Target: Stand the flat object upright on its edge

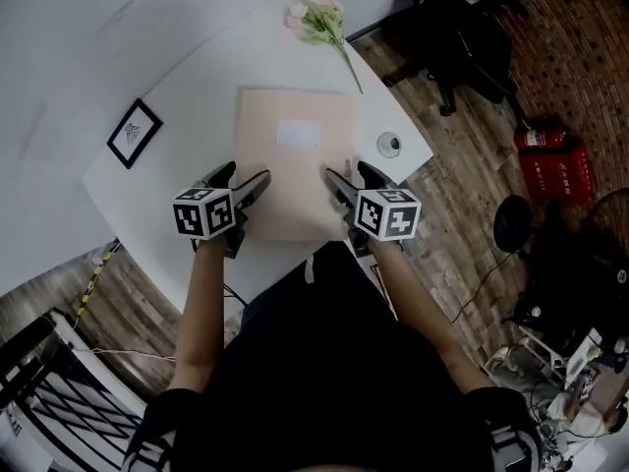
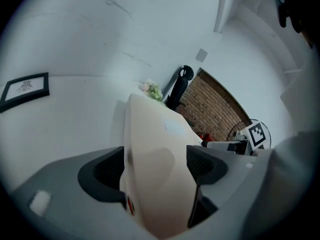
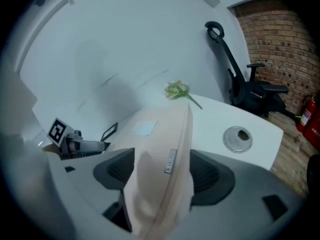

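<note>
Straddling the near edge of the beige folder, which is lying flat in the middle of the white table, your left gripper and right gripper are gaping unclamped; tilting it now could let it slip.

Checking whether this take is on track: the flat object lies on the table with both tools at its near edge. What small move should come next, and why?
The flat object lies level on the table, and the left tool and right tool straddle its near edge with jaws open, so nothing grips it yet. Probably best: close both on that edge, ready to tip it up.
</note>
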`<state>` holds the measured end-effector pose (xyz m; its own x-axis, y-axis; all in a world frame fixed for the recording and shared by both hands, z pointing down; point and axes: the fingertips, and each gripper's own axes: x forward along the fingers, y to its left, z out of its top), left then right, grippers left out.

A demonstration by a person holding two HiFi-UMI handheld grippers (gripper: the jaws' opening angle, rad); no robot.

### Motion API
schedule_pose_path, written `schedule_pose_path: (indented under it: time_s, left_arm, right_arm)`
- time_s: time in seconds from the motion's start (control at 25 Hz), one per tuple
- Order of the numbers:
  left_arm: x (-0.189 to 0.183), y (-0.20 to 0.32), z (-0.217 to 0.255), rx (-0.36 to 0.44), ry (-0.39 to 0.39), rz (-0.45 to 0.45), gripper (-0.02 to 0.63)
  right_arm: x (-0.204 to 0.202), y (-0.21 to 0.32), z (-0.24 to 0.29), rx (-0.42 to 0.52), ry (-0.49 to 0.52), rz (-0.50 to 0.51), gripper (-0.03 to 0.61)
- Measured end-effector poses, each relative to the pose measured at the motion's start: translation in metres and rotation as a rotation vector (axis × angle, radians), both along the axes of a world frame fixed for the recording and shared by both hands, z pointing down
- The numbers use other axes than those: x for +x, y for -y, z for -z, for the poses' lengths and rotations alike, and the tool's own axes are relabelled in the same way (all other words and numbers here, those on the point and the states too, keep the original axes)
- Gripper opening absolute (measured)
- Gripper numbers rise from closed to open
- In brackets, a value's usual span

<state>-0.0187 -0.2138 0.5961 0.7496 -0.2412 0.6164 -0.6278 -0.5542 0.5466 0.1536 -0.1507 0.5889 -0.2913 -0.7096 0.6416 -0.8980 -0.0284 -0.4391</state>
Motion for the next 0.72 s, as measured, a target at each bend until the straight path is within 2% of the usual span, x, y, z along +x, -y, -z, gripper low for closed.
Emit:
schedule_pose_path:
  time_s: [0.24, 0.36, 0.6, 0.72]
  left_arm:
    - [-0.008, 0.011, -0.023, -0.099, 0.023, 0.056, 0.396]
    - [-0.002, 0.015, -0.027, -0.168, -0.040, 0.066, 0.408]
    - [0.009, 0.015, -0.033, -0.240, -0.062, -0.015, 0.410]
    - [0.013, 0.016, -0.035, -0.282, -0.088, -0.024, 0.410]
  right_arm:
    - [-0.001, 0.009, -0.018, -0.068, 0.094, 0.083, 0.339]
    - [0.000, 0.009, -0.027, -0.113, 0.152, 0.092, 0.351]
    - [-0.001, 0.015, -0.037, -0.163, 0.198, 0.138, 0.359]
    - [-0.006, 0.017, -0.040, -0.184, 0.228, 0.155, 0.359]
